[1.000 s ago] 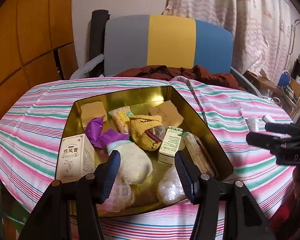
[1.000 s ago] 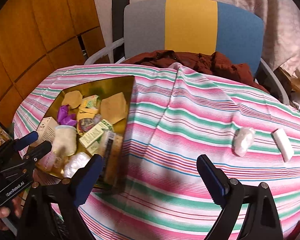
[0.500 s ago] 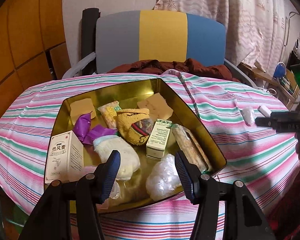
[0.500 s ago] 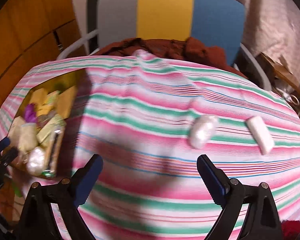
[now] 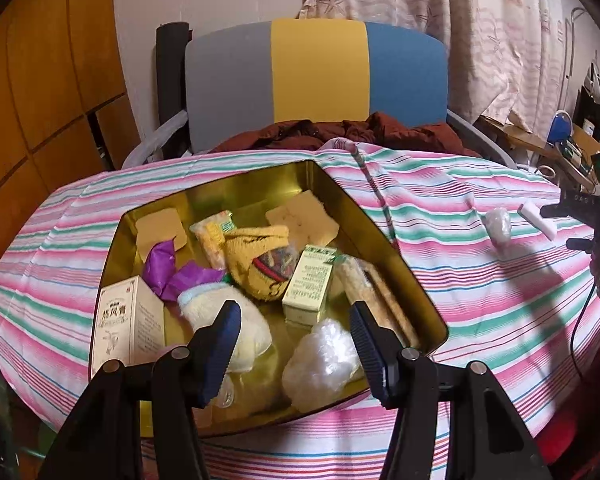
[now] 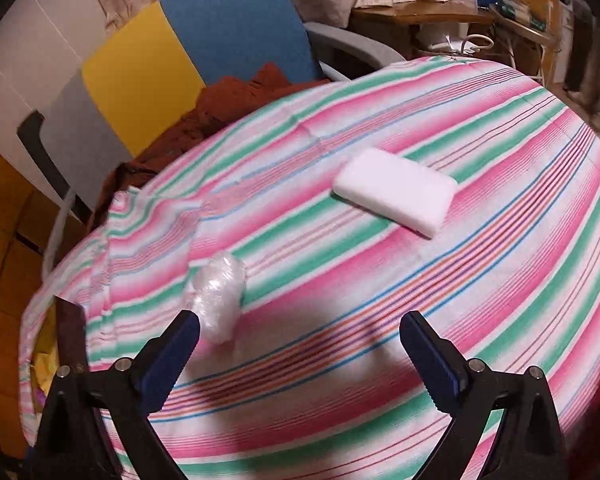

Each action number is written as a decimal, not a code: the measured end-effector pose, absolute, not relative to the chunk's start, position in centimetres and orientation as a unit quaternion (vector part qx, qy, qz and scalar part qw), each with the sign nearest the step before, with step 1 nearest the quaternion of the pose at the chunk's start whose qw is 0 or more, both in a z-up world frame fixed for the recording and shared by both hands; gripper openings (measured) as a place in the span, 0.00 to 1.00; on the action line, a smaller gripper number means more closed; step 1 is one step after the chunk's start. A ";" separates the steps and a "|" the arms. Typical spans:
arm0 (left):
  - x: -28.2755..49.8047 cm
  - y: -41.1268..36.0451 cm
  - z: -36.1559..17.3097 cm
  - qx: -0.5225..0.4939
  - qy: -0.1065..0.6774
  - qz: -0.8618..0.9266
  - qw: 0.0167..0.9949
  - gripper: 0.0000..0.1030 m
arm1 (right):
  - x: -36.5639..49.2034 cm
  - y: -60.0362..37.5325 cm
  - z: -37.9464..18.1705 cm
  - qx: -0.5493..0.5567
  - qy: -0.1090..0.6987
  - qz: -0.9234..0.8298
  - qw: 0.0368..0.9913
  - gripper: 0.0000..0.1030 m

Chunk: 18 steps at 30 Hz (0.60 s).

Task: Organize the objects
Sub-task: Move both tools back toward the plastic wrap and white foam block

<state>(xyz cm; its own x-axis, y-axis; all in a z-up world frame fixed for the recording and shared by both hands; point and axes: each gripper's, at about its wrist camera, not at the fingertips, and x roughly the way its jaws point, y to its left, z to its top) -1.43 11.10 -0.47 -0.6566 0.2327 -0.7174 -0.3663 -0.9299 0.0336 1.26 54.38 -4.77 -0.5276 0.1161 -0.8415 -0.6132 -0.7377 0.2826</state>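
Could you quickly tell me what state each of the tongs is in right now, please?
Left tongs: open, holding nothing, above the gold metal tin.
Right tongs: open, holding nothing, above the striped tablecloth.

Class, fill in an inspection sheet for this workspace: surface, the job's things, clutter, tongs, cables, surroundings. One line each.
Surface: round table under a striped cloth, wrinkled near the chair.
Job's things: gold tin holding boxes, a yellow knitted pouch, purple wrapper and a plastic wad; a white block and a second plastic wad lie loose on the cloth, apart from each other.
Clutter: brown garment at the table's far edge.
Tongs: left tongs open over the tin's near end, holding nothing; right tongs open, empty, the loose wad by their left finger.
Cables: thin dark cable at the right edge.
Surroundings: grey, yellow and blue chair, curtain, wooden panels, crowded desk.
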 end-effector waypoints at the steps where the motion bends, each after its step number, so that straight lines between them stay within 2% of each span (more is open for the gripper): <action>1: -1.5 11.4 -0.3 -0.379 0.090 0.905 0.169 0.56 | 1.2 54.2 -4.8 -0.436 0.280 0.825 0.223 0.98; 18: -0.3 17.6 1.0 -0.361 0.130 0.892 0.240 0.56 | 2.0 55.0 -4.6 -0.422 0.297 0.825 0.230 0.99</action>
